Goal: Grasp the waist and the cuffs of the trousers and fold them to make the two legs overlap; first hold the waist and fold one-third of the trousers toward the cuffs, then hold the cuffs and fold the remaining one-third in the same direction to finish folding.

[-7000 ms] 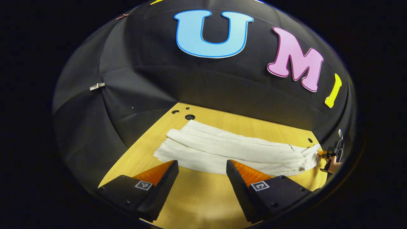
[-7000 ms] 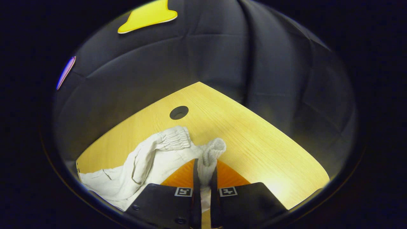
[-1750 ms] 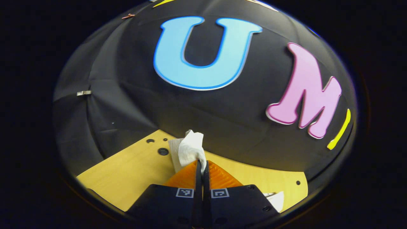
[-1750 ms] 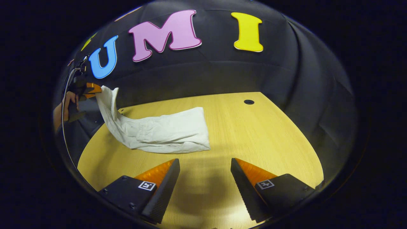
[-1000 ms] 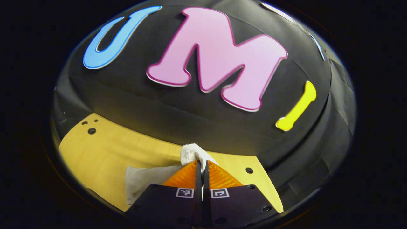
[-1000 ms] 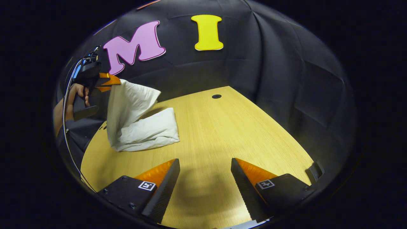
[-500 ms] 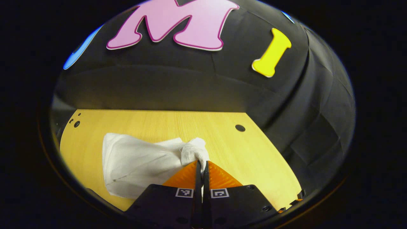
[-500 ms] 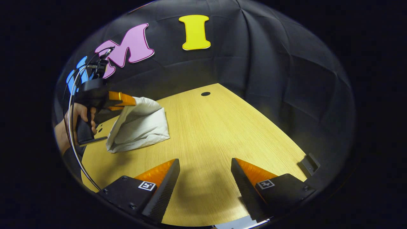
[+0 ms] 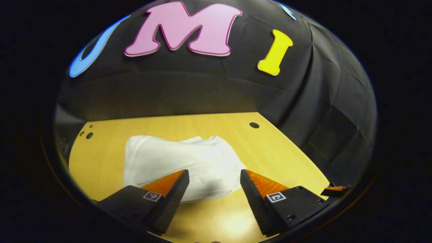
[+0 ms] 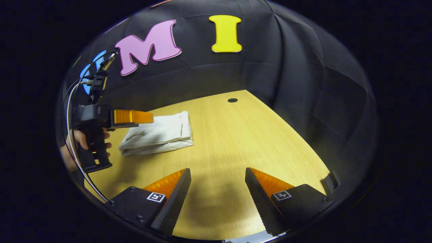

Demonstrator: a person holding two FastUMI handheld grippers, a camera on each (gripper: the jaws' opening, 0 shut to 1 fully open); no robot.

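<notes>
Left claw (image 9: pixel 214 179) stands released, its two fingers spread wide with nothing between them, poised just above the near edge of the trousers (image 9: pixel 182 165). From the right gripper view the same left claw (image 10: pixel 143 117) appears at the left side, gripped by a hand (image 10: pixel 79 143), with cables running up behind it. Right claw (image 10: pixel 217 182) is likewise released, fingers apart over bare wood near the front edge of the tabletop (image 10: pixel 243 141), well apart from the garment. White trousers lie folded into a compact, layered bundle, flat on the tabletop toward its left side and nearer the back edge than the front. One round hole (image 10: pixel 232 100) sits near the back right corner.
</notes>
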